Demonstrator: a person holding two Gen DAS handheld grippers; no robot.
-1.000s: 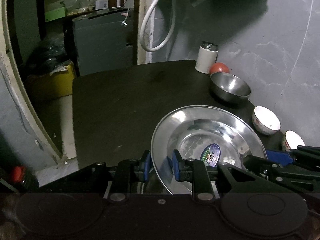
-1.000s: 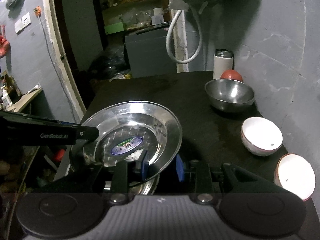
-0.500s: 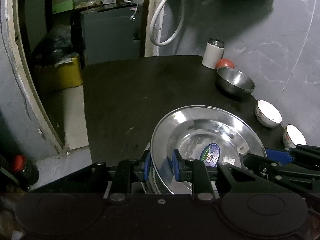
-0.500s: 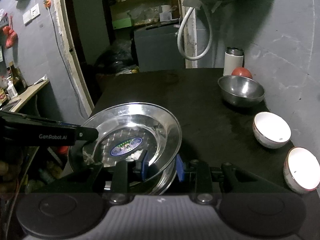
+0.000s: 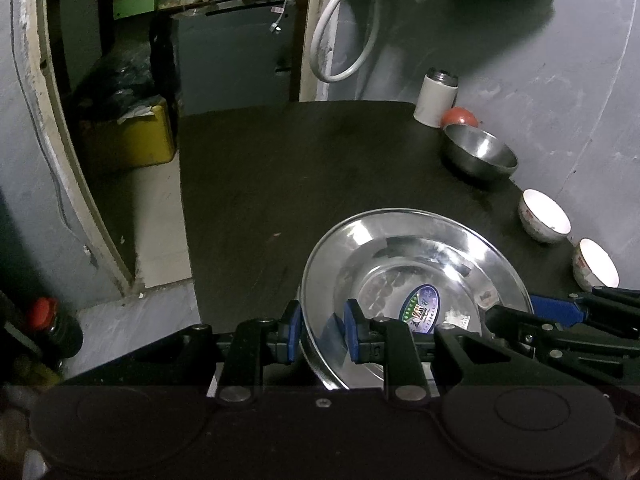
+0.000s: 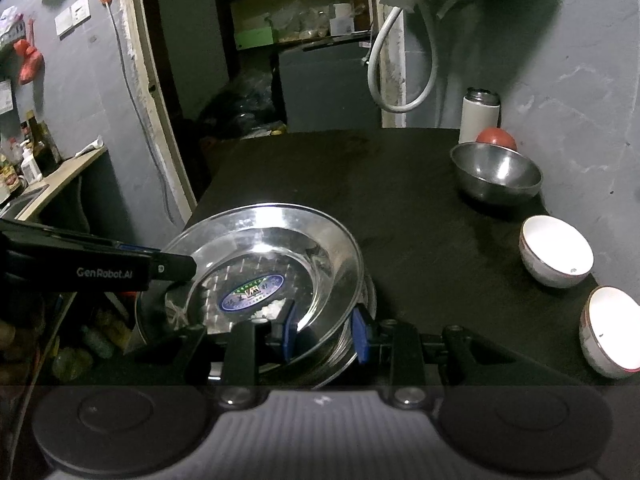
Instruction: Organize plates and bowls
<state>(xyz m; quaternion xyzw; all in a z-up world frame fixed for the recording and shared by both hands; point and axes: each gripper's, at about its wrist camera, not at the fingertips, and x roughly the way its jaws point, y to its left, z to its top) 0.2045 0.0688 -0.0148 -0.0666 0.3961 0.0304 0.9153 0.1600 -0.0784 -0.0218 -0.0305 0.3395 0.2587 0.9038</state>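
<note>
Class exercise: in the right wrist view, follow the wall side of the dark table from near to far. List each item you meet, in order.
Nearest white bowl → second white bowl → steel bowl → red ball → white flask.

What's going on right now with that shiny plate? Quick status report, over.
Left gripper and right gripper both clamp the steel plate's rim. More plates stacked under it. Nothing in the way; steel bowl and two white bowls off to the side.

A cramped home kitchen: steel bowl (image 6: 496, 176) and white bowls (image 6: 556, 256) on a dark tabletop (image 6: 400, 200), cluttered pantry shelves (image 6: 296, 28) behind it.
</note>
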